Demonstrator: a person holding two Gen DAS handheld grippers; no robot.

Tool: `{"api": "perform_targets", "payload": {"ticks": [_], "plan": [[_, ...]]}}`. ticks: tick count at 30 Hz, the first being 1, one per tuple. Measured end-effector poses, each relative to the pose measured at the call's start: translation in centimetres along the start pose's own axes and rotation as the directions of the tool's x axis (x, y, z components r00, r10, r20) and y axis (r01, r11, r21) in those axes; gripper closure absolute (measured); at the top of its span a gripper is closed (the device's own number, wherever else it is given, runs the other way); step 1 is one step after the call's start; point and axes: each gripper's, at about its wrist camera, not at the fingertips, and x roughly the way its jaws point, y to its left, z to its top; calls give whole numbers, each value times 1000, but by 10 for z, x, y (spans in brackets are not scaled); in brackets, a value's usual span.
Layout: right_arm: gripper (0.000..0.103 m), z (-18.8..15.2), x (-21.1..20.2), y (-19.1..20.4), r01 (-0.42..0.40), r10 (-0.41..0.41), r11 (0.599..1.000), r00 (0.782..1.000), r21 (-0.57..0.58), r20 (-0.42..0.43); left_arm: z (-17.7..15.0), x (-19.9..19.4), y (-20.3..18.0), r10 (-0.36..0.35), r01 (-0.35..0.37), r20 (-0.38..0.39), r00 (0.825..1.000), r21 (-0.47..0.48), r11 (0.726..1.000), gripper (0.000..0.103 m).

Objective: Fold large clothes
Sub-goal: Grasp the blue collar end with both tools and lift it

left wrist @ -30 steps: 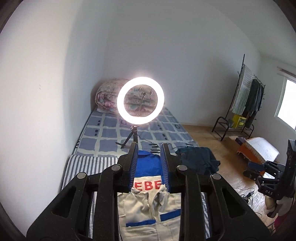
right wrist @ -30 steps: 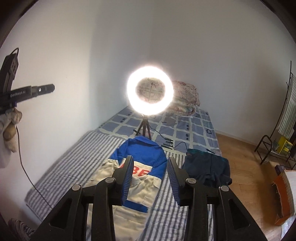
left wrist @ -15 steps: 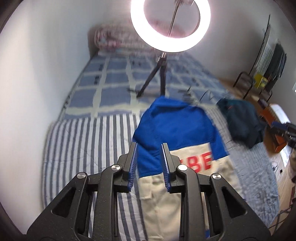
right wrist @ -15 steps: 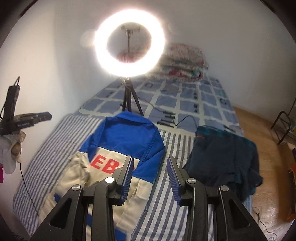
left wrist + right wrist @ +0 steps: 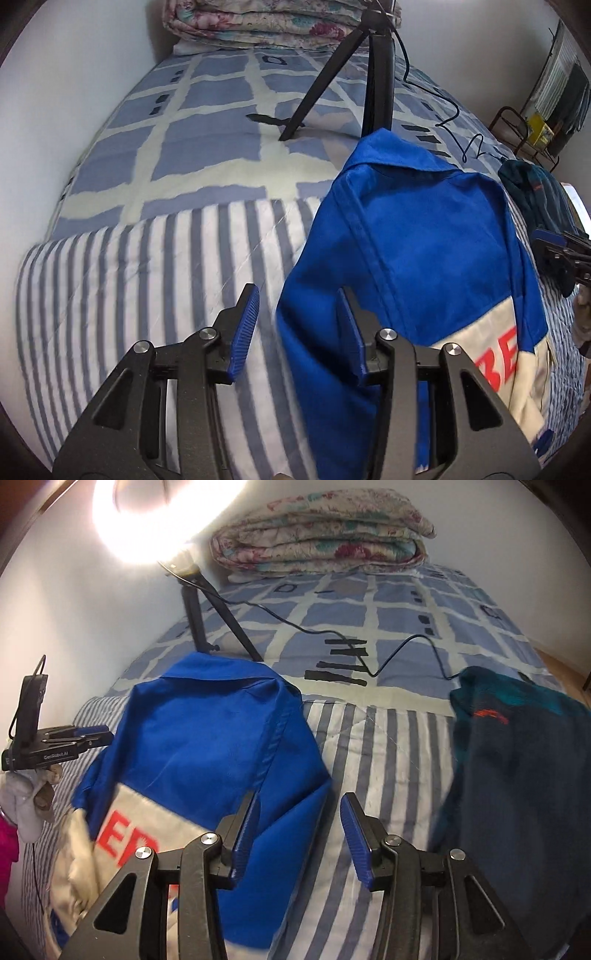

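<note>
Both claws hang released over the blue jacket (image 5: 424, 236) on the bed (image 5: 122, 295): left claw (image 5: 297, 332), right claw (image 5: 297, 832). Only the right view catches the ring light (image 5: 147, 520) glowing.

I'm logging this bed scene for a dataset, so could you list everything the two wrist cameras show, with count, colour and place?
jacket: one, blue with cream lower part and red letters, spread on the striped cover.
dark garment: one, navy-teal, crumpled on the bed to the jacket's right.
striped cover: one, white and grey-blue, near end of the bed.
checked bedspread: one, blue and cream, far half of the bed.
folded quilt: one, floral, at the head of the bed.
ring light: one, lit, on a black tripod behind the jacket.
clothes rack: one, dark, far right by the wall.
left gripper: black with blue pads, open, at the jacket's left edge.
right gripper: same, open, at the jacket's right edge.
</note>
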Motion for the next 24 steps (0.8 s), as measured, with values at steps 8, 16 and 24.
{"api": "perform_targets", "payload": {"ticks": [8, 16, 24], "plan": [[56, 13, 56, 2, 9, -9, 1000, 999, 0, -45, 22, 38, -9, -33, 33, -29, 999, -4, 999, 59], [54, 26, 63, -22, -189, 189, 973, 982, 132, 8, 33, 46, -5, -86, 86, -11, 996, -12, 996, 59], [84, 32, 72, 0, -195, 196, 978, 981, 67, -4, 32, 47, -20, -45, 45, 21, 999, 38, 998, 98]]}}
